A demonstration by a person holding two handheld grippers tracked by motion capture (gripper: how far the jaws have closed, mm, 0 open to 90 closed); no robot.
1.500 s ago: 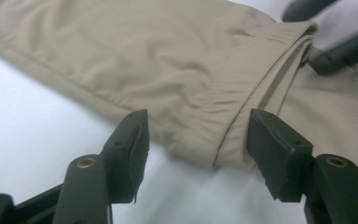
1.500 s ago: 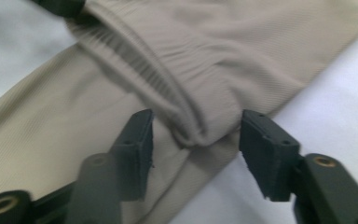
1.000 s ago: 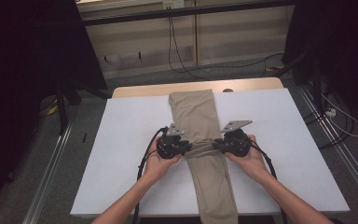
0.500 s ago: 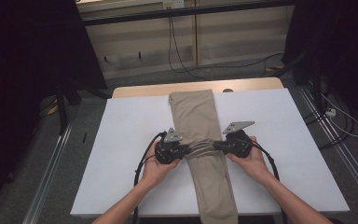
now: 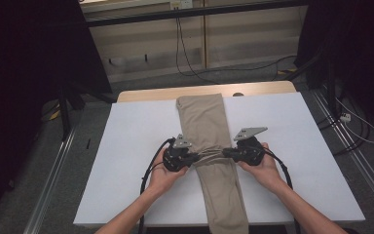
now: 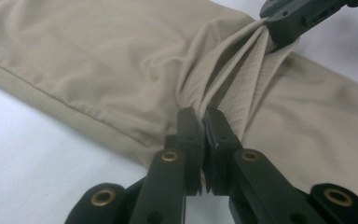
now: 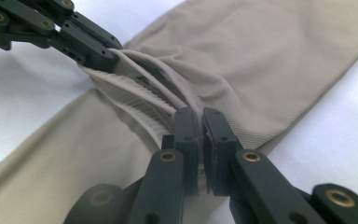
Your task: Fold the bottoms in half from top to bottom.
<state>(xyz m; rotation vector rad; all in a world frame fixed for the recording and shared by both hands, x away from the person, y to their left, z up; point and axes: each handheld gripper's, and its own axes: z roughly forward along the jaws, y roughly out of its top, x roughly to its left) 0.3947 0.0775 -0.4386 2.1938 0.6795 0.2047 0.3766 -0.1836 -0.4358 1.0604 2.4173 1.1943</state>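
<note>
Beige trousers [image 5: 202, 117] lie folded lengthwise down the middle of the white table top [image 5: 136, 141], their near end hanging over the front edge. My left gripper [image 5: 196, 157] is shut on the cloth's left edge at mid-length; its jaws have just been closing with the fabric between them. In the left gripper view the pads [image 6: 203, 114] pinch a bunch of pleats. My right gripper [image 5: 224, 152] is shut on the opposite edge, its pads [image 7: 200, 114] also clamping gathered cloth. Taut ridges of fabric [image 7: 144, 88] run straight between the two grippers.
A wooden board [image 5: 146, 95] shows beyond the white top's far edge. Cables [image 5: 185, 58] trail over the grey floor behind. Metal rails [image 5: 53, 185] run along both sides of the table, and dark stands [image 5: 68, 97] rise at the left.
The left hand has slid slightly toward the near edge. The cloth between the two grippers has drawn into tighter folds. The right hand has stayed put.
</note>
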